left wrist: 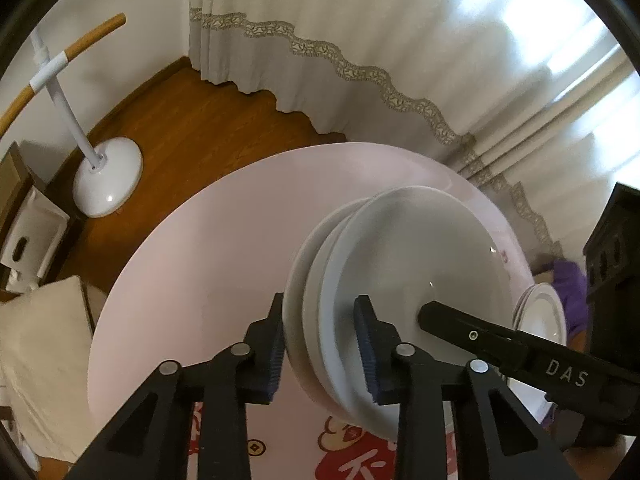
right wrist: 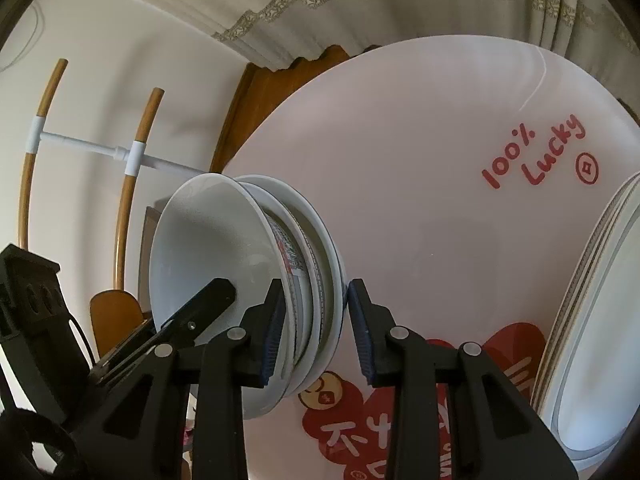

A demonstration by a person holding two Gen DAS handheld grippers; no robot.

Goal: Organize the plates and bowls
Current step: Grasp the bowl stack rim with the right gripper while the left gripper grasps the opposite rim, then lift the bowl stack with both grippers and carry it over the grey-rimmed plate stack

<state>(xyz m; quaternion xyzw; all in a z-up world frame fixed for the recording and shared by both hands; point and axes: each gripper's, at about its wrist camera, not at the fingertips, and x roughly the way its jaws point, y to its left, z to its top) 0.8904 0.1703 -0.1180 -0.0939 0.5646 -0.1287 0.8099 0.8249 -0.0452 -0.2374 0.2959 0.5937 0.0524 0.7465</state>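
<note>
Black plastic jaws with blue ribbed pads close your left gripper point(left wrist: 322, 346) around the near rim of a stack of white ceramic bowls point(left wrist: 400, 280); both pads press on the rims, so the stack is clamped. Your right gripper point(right wrist: 314, 330) straddles the same stack point(right wrist: 224, 264) from the opposite side; its left pad sits against the top bowl's wall, while whether its right pad touches the lowest rim you cannot tell. The lower bowls show a grey and red pattern on their outer walls. The stack stands on a round pale pink table point(left wrist: 208, 248) printed with red cartoon figures and "100% Lucky". A pile of white plates with thin grey rim lines point(right wrist: 592, 320) lies at the table's right edge. Beyond are a white floor stand point(left wrist: 108, 180), wooden flooring and grey lace-trimmed curtains point(left wrist: 340, 40).
</note>
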